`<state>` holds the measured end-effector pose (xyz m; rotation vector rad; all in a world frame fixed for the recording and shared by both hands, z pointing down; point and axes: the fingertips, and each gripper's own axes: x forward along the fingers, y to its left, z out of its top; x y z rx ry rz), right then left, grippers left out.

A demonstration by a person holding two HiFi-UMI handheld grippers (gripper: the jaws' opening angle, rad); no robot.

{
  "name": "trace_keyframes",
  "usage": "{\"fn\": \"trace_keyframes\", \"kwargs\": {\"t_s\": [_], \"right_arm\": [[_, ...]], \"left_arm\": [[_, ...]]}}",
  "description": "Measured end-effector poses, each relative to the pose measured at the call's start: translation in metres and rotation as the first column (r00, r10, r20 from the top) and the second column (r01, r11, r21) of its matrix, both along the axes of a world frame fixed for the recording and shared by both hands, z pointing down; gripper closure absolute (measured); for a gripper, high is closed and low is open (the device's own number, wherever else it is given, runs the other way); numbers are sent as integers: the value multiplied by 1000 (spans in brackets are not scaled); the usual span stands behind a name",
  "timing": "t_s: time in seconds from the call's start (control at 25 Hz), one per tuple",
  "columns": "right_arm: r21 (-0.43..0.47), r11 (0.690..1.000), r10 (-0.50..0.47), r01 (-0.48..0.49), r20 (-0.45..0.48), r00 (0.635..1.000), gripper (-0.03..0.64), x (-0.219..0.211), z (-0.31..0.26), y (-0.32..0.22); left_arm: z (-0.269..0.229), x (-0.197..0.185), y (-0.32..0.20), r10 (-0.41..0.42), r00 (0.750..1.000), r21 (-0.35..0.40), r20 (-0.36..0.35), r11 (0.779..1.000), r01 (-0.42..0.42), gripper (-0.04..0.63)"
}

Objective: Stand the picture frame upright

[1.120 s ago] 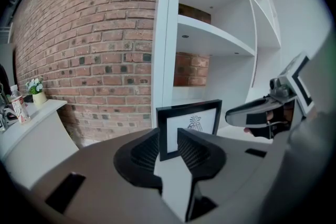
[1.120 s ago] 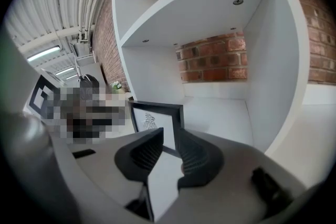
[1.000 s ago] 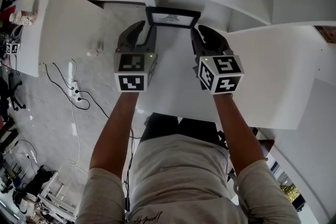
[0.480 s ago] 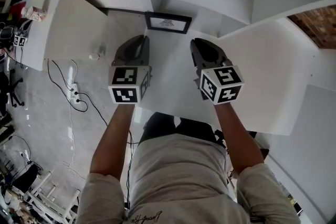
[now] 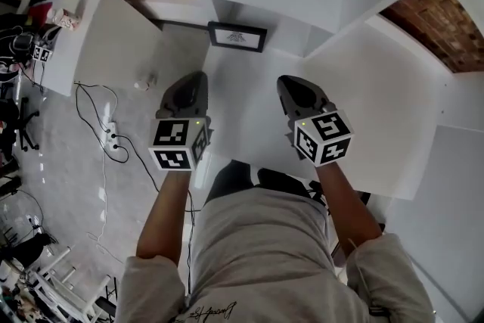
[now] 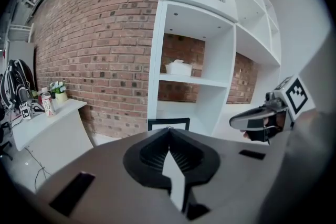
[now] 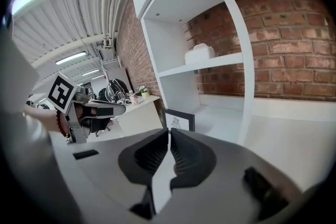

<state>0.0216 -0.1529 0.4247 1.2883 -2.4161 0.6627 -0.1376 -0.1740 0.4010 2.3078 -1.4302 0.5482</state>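
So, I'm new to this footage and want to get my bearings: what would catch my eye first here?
The black picture frame draws the eye first, standing upright on the white surface at the foot of the white shelf unit. Nearer the camera, the left gripper and right gripper hang side by side short of it, both shut and empty. A red brick wall runs behind the shelves.

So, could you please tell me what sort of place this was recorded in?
Probably an office or lab workspace, perhaps in a converted industrial building: a bare brick wall, a tall white shelving unit, and a cluttered side desk with bags beside it.
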Motion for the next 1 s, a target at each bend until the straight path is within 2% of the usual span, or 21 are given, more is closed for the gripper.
{"fn": "trace_keyframes", "kwargs": {"t_s": [0.28,0.48,0.68,1.0], "right_arm": [[48,997,-55,55,-10,998,583,8,-39,26],[41,996,-83,84,-26,996,584,15,-56,50],[37,996,-75,75,-20,997,585,23,-69,61],[44,998,-42,42,2,999,586,33,-90,74]], "left_arm": [[-35,23,39,20,1000,31,-21,999,-19,578],[-47,45,76,46,999,23,-30,999,-45,580],[-60,59,90,54,997,38,-54,998,-52,580],[-70,70,103,93,994,33,-54,995,-91,580]]}}
